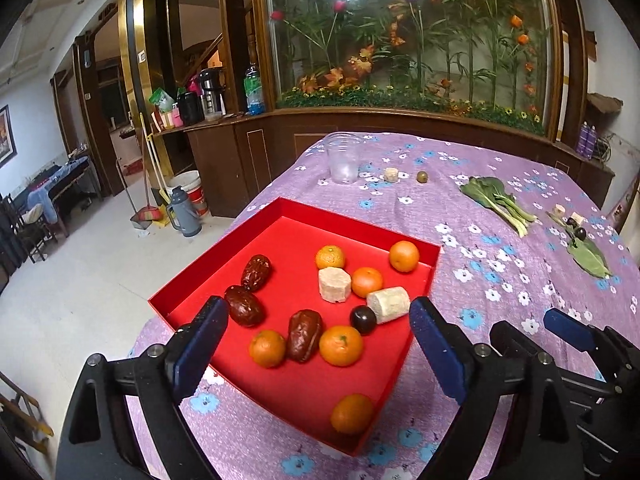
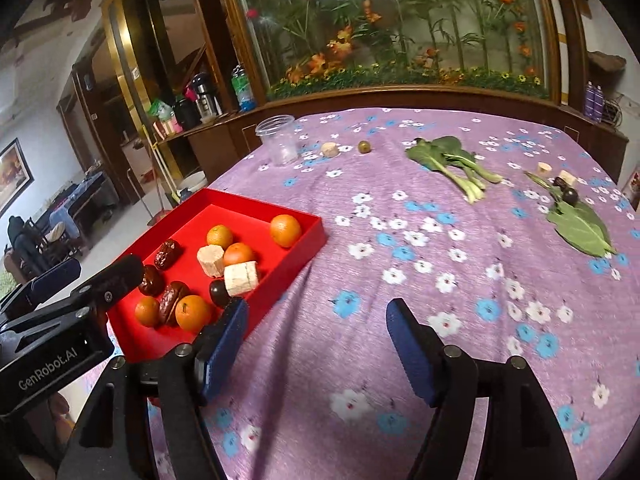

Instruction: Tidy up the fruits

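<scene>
A red tray on the purple floral tablecloth holds several oranges, three red dates, a dark plum and two pale cut chunks. My left gripper is open and empty, hovering over the tray's near part. My right gripper is open and empty over bare cloth to the right of the tray. Far out lie a green olive-like fruit, a pale chunk and dark plums.
A clear plastic jar stands at the far left of the table. Leafy greens and a big leaf lie at the right, with two more pale chunks. The table edge drops to the floor on the left.
</scene>
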### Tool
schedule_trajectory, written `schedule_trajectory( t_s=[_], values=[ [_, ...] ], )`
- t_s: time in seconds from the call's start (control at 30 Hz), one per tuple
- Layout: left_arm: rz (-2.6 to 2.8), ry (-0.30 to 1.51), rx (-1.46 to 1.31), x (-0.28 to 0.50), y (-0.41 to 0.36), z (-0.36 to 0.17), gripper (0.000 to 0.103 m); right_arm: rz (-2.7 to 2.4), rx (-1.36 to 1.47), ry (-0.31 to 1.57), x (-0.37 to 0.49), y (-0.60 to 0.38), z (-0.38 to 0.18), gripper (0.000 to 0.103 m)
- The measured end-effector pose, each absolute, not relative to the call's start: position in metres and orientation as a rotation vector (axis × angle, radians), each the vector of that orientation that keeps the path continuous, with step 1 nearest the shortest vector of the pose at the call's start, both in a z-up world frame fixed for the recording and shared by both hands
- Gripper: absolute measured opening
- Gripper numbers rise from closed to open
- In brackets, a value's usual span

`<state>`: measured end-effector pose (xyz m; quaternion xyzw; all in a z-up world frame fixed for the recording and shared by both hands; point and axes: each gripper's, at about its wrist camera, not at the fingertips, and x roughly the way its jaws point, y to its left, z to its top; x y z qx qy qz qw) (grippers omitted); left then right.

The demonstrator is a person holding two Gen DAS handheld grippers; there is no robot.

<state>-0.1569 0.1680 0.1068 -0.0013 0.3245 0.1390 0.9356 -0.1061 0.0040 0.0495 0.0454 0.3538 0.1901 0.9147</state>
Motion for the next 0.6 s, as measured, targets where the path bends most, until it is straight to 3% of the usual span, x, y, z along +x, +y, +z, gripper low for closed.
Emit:
schedule_trajectory(
  t_s=[0.6],
  values=[
    [0.261, 0.694, 0.026, -0.155, 0.149, 0.093, 0.092, 0.349, 0.112, 0.748, -0.114, -0.010, 0.036, 0.081]
  ],
)
